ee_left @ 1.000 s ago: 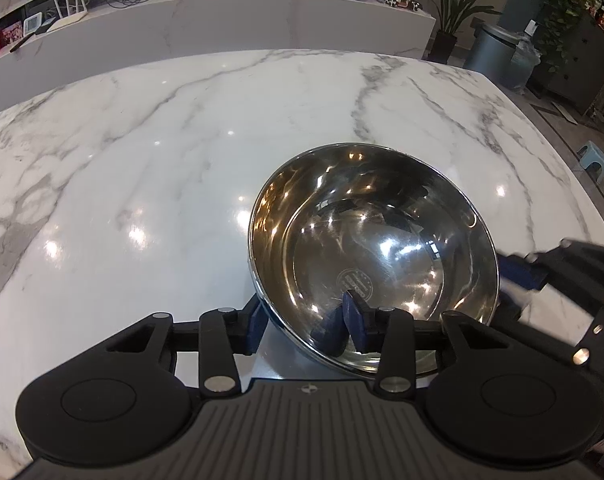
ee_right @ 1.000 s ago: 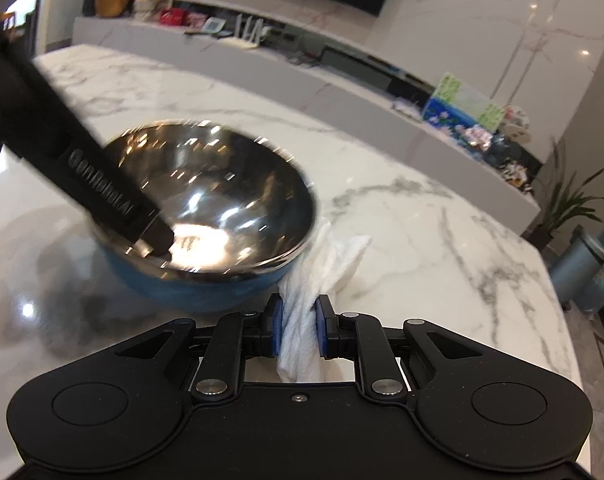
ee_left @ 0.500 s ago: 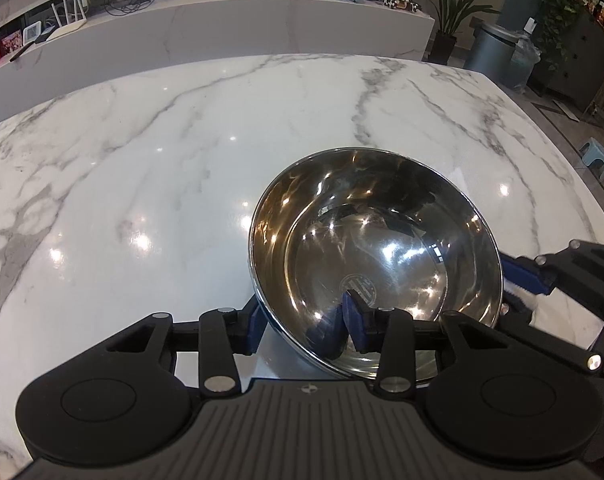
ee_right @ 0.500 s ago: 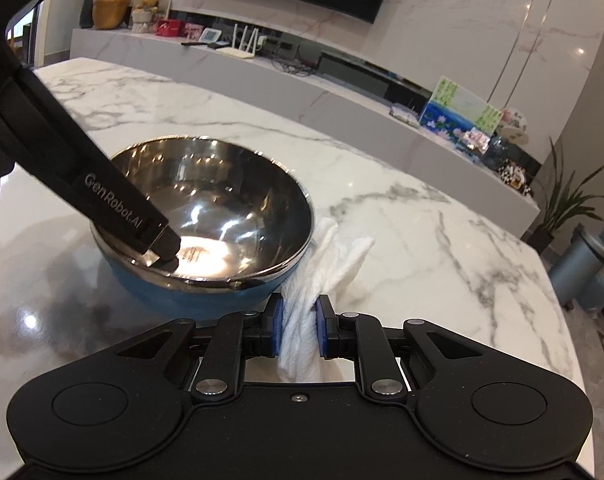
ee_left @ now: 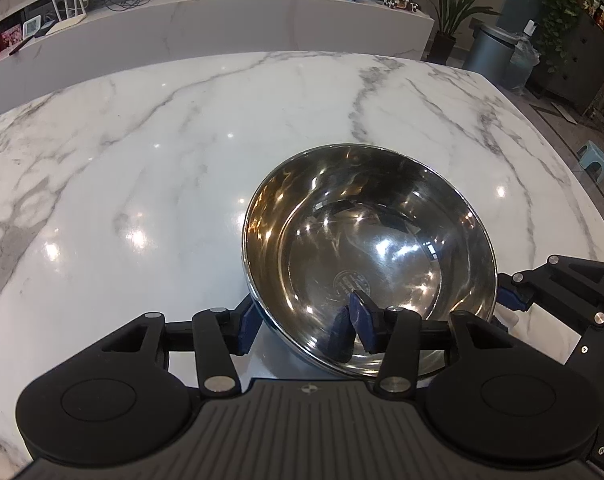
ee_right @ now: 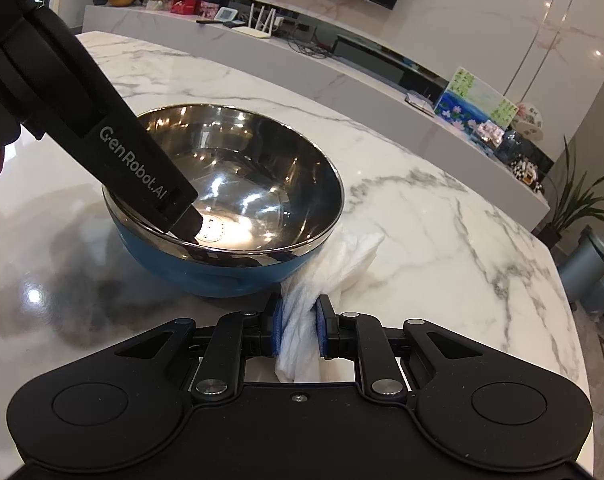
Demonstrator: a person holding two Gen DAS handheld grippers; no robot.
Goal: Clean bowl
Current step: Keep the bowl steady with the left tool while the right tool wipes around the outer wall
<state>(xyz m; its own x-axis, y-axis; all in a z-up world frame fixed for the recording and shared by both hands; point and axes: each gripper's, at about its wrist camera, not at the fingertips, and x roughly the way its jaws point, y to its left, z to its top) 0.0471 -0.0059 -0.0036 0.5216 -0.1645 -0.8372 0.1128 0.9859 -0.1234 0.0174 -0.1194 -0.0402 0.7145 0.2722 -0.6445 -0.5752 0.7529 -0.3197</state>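
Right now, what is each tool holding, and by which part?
Left tool grips the bowl by its near rim, one finger inside, one outside. Right tool pinches the white cloth around its bunched middle, beside the bowl.

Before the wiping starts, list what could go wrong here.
1. The left gripper straddles the bowl wall with one finger inside and one outside; whether it clamps is unclear, so a push may slide the bowl on the glossy marble table.
2. The white cloth in the right gripper trails loose and may snag the rim.
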